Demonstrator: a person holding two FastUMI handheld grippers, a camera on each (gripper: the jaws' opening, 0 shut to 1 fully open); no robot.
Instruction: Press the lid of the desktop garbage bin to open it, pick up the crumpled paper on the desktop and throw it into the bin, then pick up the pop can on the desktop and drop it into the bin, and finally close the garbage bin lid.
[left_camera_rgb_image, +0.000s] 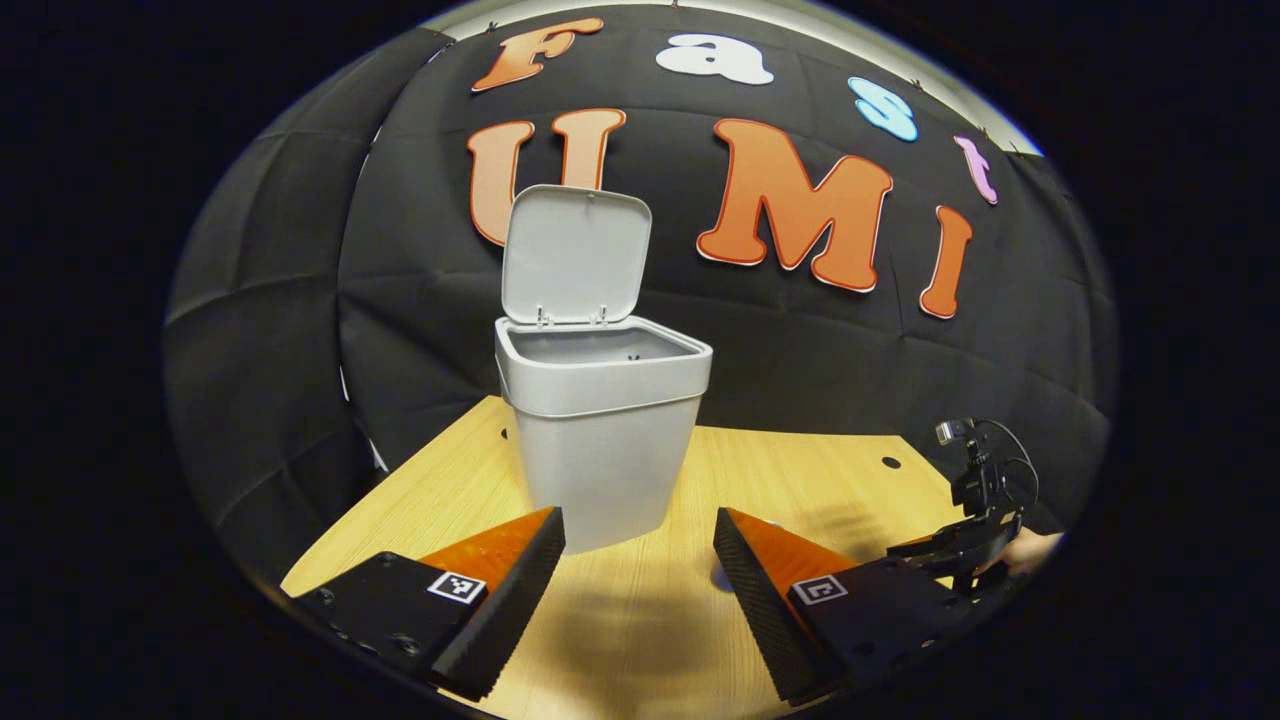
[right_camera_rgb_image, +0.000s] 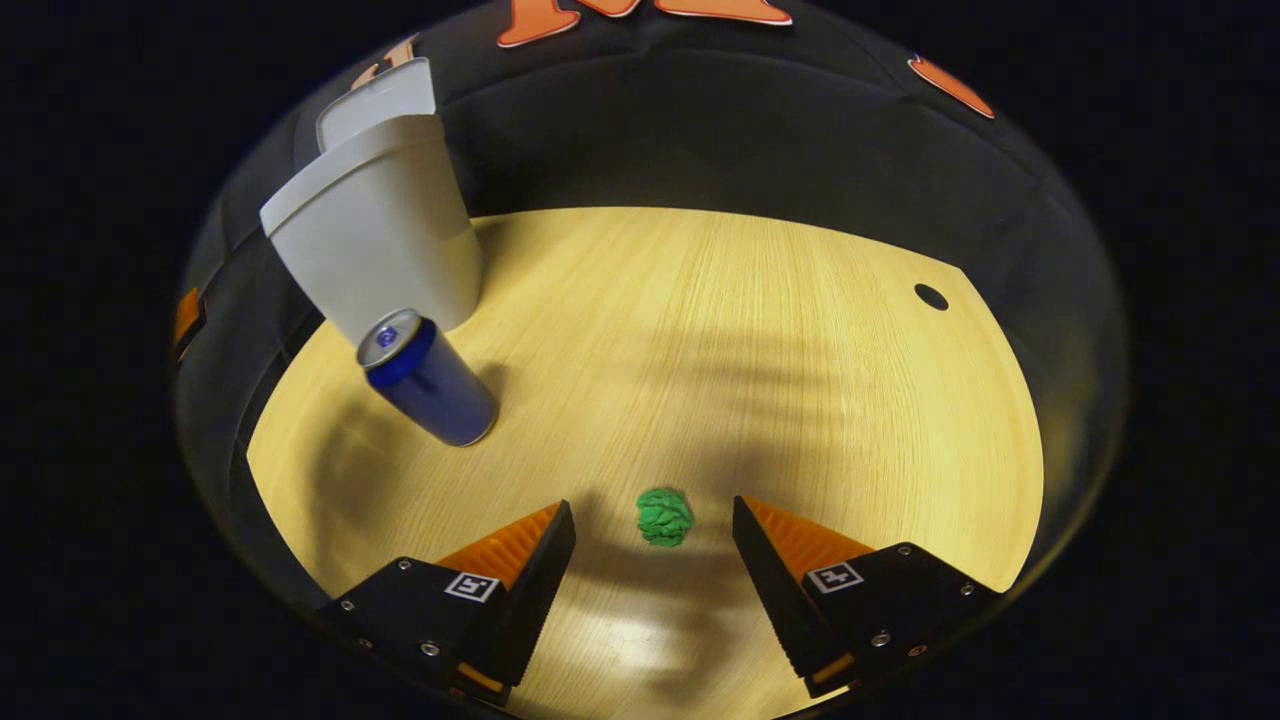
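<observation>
The grey desktop bin (left_camera_rgb_image: 600, 440) stands on the wooden table with its lid (left_camera_rgb_image: 573, 255) swung up and open. My left gripper (left_camera_rgb_image: 640, 530) is open just in front of the bin, holding nothing. In the right gripper view, the green crumpled paper (right_camera_rgb_image: 664, 516) lies on the table between the fingertips of my open right gripper (right_camera_rgb_image: 654, 520), with gaps on both sides. The blue pop can (right_camera_rgb_image: 428, 380) stands upright beside the bin (right_camera_rgb_image: 385, 235). From the left gripper view, the right gripper (left_camera_rgb_image: 960, 545) shows low at the right, held by a hand.
The wooden table (right_camera_rgb_image: 720, 330) has a small round hole (right_camera_rgb_image: 931, 296) near its far right corner. The black cloth wall closes off the back and sides. Open tabletop stretches to the right of the bin and can.
</observation>
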